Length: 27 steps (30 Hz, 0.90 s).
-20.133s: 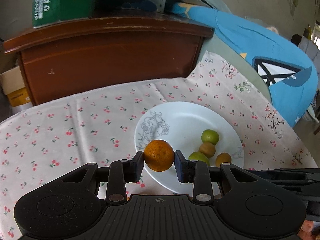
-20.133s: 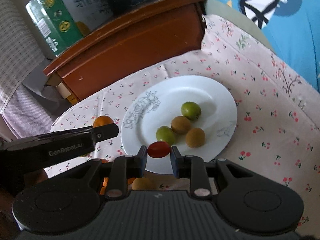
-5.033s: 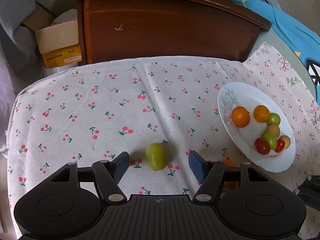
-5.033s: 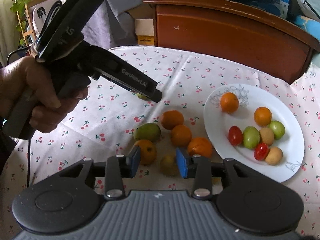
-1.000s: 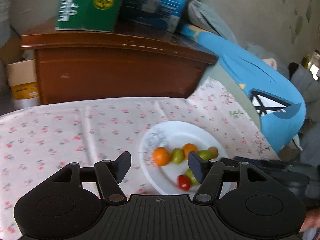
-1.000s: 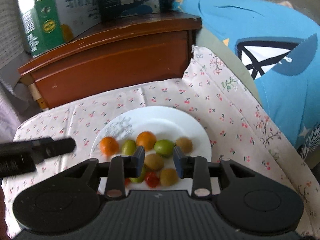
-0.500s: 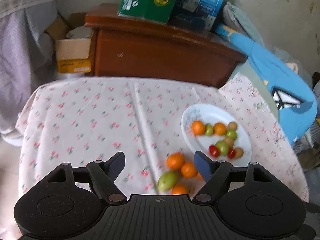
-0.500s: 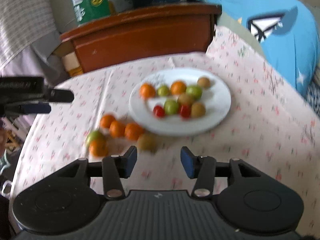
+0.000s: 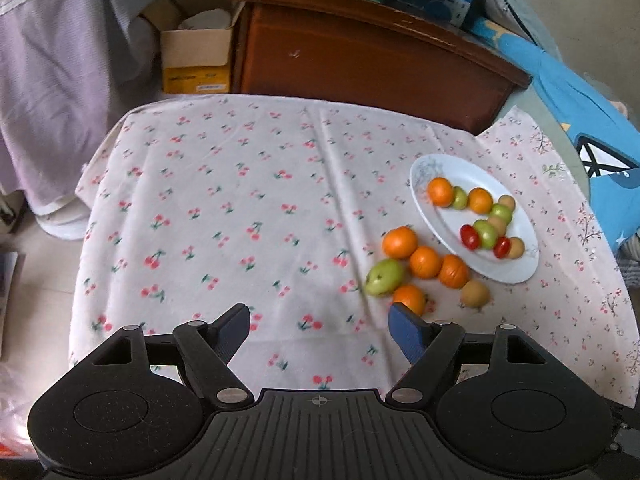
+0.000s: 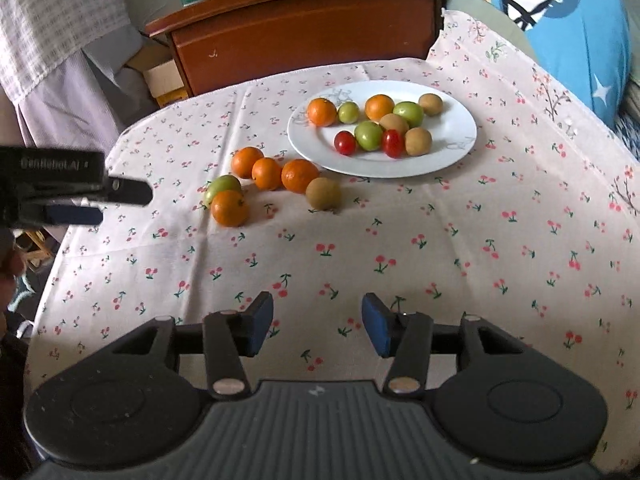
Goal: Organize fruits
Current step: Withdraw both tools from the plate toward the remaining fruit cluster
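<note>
A white plate point(image 10: 452, 148) point(image 9: 516, 268) holds two oranges, green fruits, brown fruits and two red tomatoes point(image 10: 345, 142). Beside it on the cherry-print cloth lie several oranges point(image 10: 299, 176) point(image 9: 399, 242), a green fruit point(image 10: 222, 186) point(image 9: 384, 276) and a brown fruit point(image 10: 323, 193) point(image 9: 474, 294). My left gripper point(image 9: 319, 332) is open and empty, high above the cloth, left of the loose fruit; it also shows in the right wrist view point(image 10: 72, 188). My right gripper point(image 10: 317, 324) is open and empty, well back from the fruit.
A brown wooden cabinet point(image 9: 360, 56) with boxes on top stands behind the table. A cardboard box point(image 9: 196, 60) and hanging cloth point(image 9: 60, 72) are at the left. A blue cushion point(image 10: 560, 20) lies at the right.
Both grippers have pulled up and back from the plate; more of the table shows. A small green fruit now lies on the plate between the oranges. Both jaws are wider open.
</note>
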{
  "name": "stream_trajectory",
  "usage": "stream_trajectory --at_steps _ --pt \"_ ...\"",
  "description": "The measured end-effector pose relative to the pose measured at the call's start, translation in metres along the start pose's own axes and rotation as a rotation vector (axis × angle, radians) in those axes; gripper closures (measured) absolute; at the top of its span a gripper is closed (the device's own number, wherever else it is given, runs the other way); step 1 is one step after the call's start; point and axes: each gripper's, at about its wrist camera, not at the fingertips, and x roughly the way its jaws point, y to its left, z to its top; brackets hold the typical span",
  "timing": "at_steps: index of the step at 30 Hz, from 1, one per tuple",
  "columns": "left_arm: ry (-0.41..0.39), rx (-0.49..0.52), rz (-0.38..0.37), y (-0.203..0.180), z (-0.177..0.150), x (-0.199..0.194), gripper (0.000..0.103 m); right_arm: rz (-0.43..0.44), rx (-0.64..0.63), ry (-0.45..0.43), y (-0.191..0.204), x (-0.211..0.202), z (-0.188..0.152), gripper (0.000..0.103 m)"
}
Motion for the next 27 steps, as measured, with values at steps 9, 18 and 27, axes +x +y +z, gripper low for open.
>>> stream_trajectory --at_steps 9,18,27 --pt "0.011 0.007 0.012 0.001 -0.009 0.001 0.026 0.007 0.027 -0.036 -0.002 0.003 0.003 0.053" --pt "0.016 0.031 -0.027 -0.013 -0.016 0.02 0.026 0.02 0.022 -0.076 -0.002 0.021 0.024 0.055" --pt "-0.012 0.042 -0.063 -0.021 -0.018 0.029 0.029 0.036 0.019 -0.097 -0.006 0.05 0.044 0.061"
